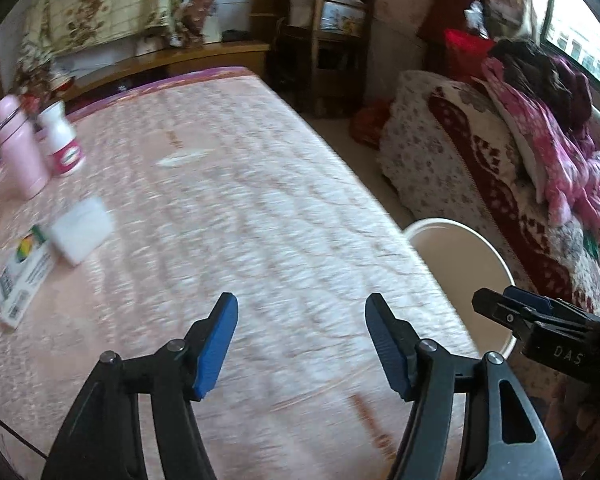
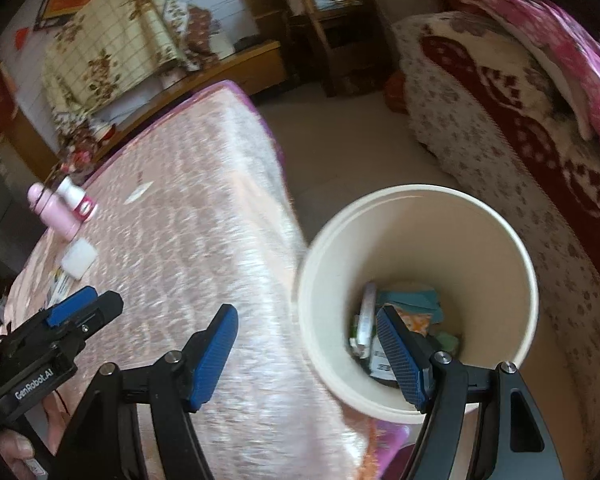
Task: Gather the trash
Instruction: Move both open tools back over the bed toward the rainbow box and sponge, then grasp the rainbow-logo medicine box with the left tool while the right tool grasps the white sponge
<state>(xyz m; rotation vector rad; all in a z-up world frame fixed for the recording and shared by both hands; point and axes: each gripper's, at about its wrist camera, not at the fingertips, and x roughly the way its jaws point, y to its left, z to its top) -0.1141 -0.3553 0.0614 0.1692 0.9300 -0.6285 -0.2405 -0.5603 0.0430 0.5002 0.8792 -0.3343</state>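
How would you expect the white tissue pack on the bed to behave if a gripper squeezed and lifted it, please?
The white tissue pack looks soft and pillowy, so it would probably squash between the fingers. It seems light for its size. Lying flat on the quilted bed cover, it is unlikely to roll.

A lived-in home bedroom: quilted pink mattress (image 1: 228, 208), floral-covered sofa (image 1: 460, 168), wooden shelf (image 1: 332, 40).

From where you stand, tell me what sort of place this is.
Most likely a lived-in bedroom at home. A bed with a pink quilted cover fills the middle, a sofa heaped with clothes stands by the window, and a white bin holding trash sits beside the bed.
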